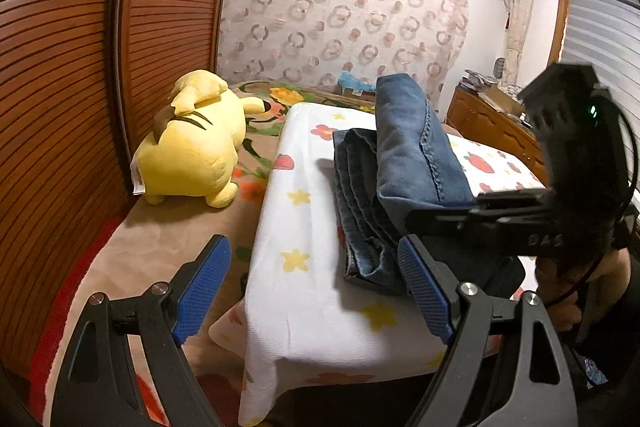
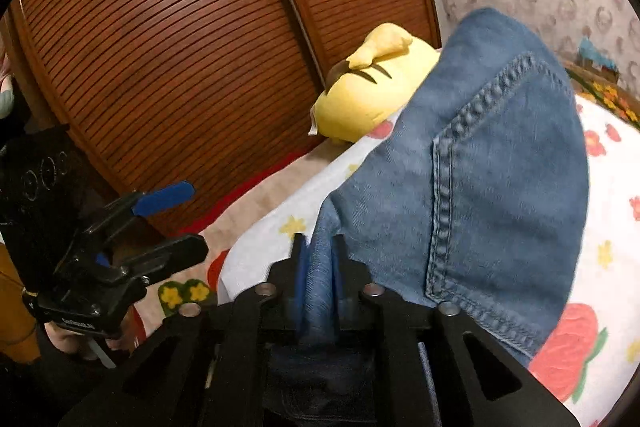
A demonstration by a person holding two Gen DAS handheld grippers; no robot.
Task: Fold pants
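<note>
Blue jeans (image 1: 404,147) lie partly folded in a stack on a white blanket (image 1: 296,227) printed with stars and strawberries. One denim flap stands up over the stack. My right gripper (image 2: 320,259) is shut on the lower edge of that flap (image 2: 480,167), and a fold of denim fills the narrow gap between its pads. The left wrist view shows that gripper (image 1: 412,219) from the side, at the near right of the stack. My left gripper (image 1: 316,291) hangs open over the blanket's near edge, left of the jeans, with nothing in it. It also shows in the right wrist view (image 2: 198,217).
A yellow plush toy (image 1: 192,147) lies on the beige flowered bedspread (image 1: 160,239) left of the blanket. Slatted wooden wardrobe doors (image 1: 60,87) stand close along the left. A cluttered wooden dresser (image 1: 492,131) is at the right, beyond the bed.
</note>
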